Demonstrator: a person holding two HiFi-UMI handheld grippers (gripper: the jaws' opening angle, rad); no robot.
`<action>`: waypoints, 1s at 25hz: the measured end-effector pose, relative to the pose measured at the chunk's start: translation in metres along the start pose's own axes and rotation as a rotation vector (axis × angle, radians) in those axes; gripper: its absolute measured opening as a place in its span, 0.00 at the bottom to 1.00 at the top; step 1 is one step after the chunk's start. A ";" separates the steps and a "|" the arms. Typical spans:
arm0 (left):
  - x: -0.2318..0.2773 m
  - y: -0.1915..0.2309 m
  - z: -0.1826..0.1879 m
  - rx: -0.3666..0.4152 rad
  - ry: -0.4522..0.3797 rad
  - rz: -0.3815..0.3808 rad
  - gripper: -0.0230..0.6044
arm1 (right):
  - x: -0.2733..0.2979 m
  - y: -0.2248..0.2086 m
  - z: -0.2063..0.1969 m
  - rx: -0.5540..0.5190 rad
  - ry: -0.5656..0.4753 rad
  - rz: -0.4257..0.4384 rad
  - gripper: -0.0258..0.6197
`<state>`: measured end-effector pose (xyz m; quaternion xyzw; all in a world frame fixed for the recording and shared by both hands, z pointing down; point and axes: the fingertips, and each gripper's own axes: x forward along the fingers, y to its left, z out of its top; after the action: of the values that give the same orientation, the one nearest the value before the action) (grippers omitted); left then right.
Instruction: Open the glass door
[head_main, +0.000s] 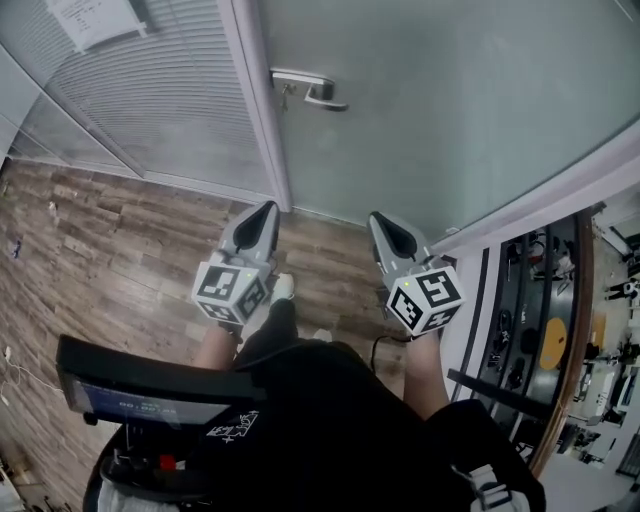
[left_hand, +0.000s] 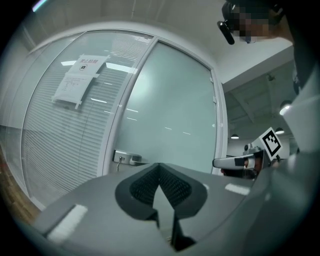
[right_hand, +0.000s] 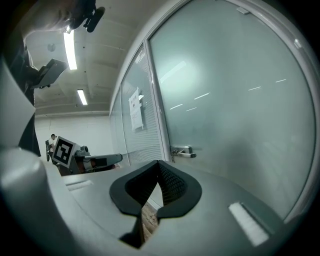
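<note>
Frosted glass door (head_main: 450, 110) fills the upper right of the head view. It sits flush in its white frame (head_main: 262, 110) and looks shut. The silver lever handle (head_main: 312, 90) is on the door's left edge, just beside the frame, lever pointing right, with a small key hanging under its left end.

Left of the frame is a glass panel (head_main: 150, 90) with blinds. A paper notice (head_main: 95, 18) is stuck near its top.

The left tool (head_main: 268, 208) is held out low over the wood floor (head_main: 110, 240), tip aimed at the foot of the frame. Its jaws are together at the tip with nothing between them. The right tool (head_main: 381, 219) is alongside, well apart from the left one, tip toward the bottom of the door, jaws closed and empty too. Neither tool touches the door or handle. The handle is well ahead of both, nearer the left tool's line. Each tool carries a marker cube at the back: left cube (head_main: 230, 290), right cube (head_main: 428, 298).

In the left gripper view the handle shows just above the tool's left jaw. In the right gripper view it shows just above the right jaw.

A white shoe (head_main: 283, 288) is on the floor between the tools. At far right are racks (head_main: 530, 330) with gear, too small to identify.
</note>
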<state>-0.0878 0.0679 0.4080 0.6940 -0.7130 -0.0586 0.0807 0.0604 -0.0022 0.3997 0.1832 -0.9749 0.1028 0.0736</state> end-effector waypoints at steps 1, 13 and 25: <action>0.006 0.005 -0.001 -0.002 0.001 -0.009 0.04 | 0.005 -0.003 0.000 0.000 -0.001 -0.010 0.04; 0.089 0.072 0.020 -0.021 -0.010 -0.117 0.04 | 0.087 -0.039 0.029 -0.052 0.002 -0.140 0.04; 0.151 0.123 0.034 -0.024 0.015 -0.247 0.04 | 0.202 -0.094 0.022 -0.335 0.135 -0.345 0.07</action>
<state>-0.2182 -0.0804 0.4041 0.7759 -0.6207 -0.0714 0.0869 -0.0930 -0.1622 0.4315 0.3251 -0.9254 -0.0623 0.1844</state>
